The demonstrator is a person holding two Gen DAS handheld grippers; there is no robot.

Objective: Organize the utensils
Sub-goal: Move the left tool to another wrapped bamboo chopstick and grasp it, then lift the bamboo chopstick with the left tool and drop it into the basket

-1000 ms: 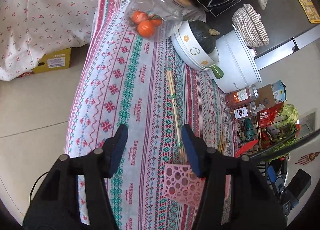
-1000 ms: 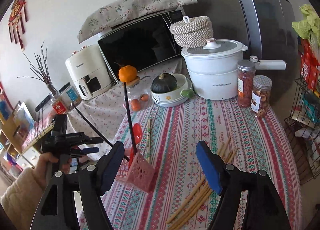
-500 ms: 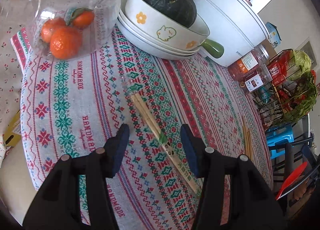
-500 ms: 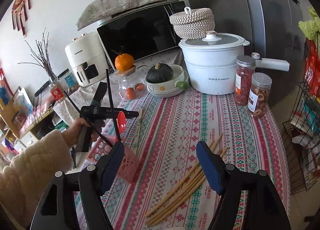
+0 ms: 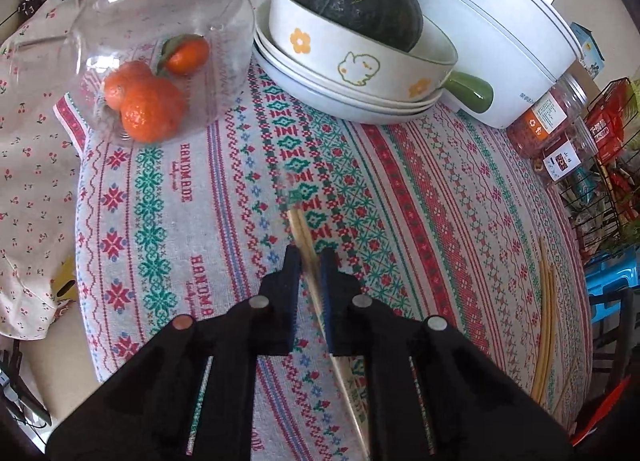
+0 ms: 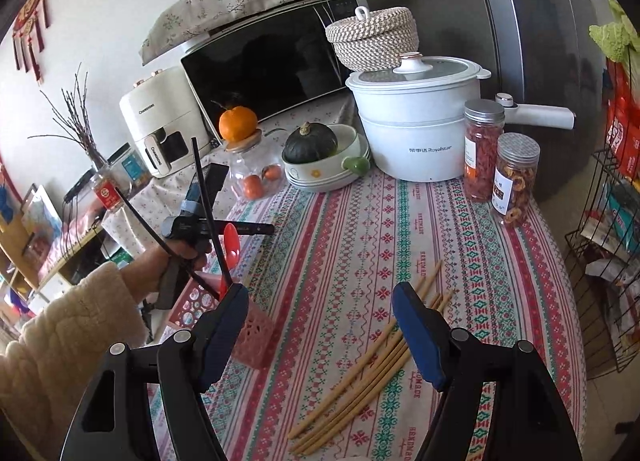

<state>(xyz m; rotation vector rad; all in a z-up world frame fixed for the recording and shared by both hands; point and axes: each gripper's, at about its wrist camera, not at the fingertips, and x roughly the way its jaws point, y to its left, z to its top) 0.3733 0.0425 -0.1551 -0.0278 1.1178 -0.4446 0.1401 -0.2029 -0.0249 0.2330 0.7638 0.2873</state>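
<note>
The left gripper (image 5: 310, 261) is pinching the wrapped chopsticks (image 5: 298, 221), which are pointing away from it toward the stacked bowls (image 5: 352, 73); its jaws have just been closing on them.

A pair of pale wooden chopsticks (image 5: 301, 229) lies flat on the worktop, its far tips toward the stacked bowls. A bundle of longer tan chopsticks (image 6: 368, 365) lies loose on the near right. The pink perforated holder (image 6: 252, 335) stands near left, holding black chopsticks (image 6: 208, 205) and a red spoon (image 6: 231, 241).
</note>
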